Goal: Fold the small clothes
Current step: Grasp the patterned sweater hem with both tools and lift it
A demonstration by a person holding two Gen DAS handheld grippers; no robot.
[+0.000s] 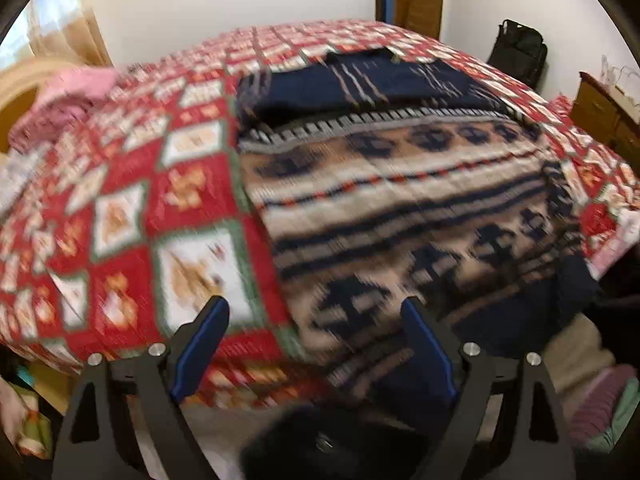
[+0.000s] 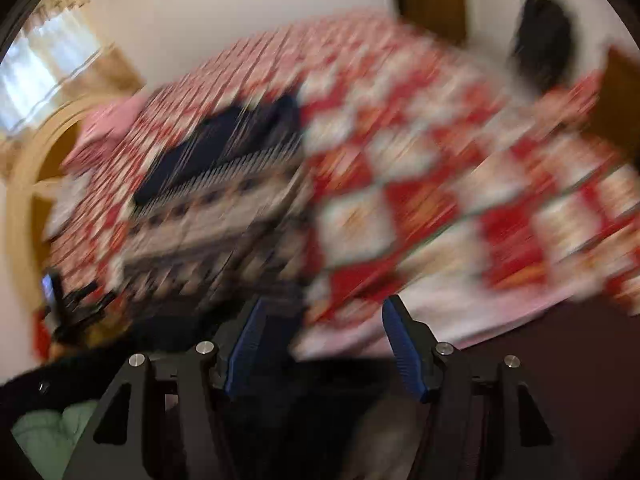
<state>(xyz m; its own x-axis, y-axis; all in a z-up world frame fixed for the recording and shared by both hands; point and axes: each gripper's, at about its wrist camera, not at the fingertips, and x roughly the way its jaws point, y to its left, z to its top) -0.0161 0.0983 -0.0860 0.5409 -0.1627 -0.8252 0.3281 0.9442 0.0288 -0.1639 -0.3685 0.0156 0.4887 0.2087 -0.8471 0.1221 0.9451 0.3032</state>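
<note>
A knitted sweater (image 1: 400,200) with beige, navy and red bands lies flat on the bed's red patchwork quilt (image 1: 132,208); its far part is plain navy. My left gripper (image 1: 314,308) hovers open over the sweater's near left edge, with nothing between its blue pads. The right wrist view is heavily blurred. In it the sweater (image 2: 208,216) lies to the left, and my right gripper (image 2: 325,304) stands open above the quilt's near edge (image 2: 400,240), to the right of the sweater, holding nothing.
Pink clothes (image 1: 60,100) lie heaped at the far left by a wooden headboard (image 1: 24,92). A black bag (image 1: 520,52) leans on the wall beside a wooden dresser (image 1: 600,108). Green and pink cloth (image 1: 608,412) lies low on the right, off the bed.
</note>
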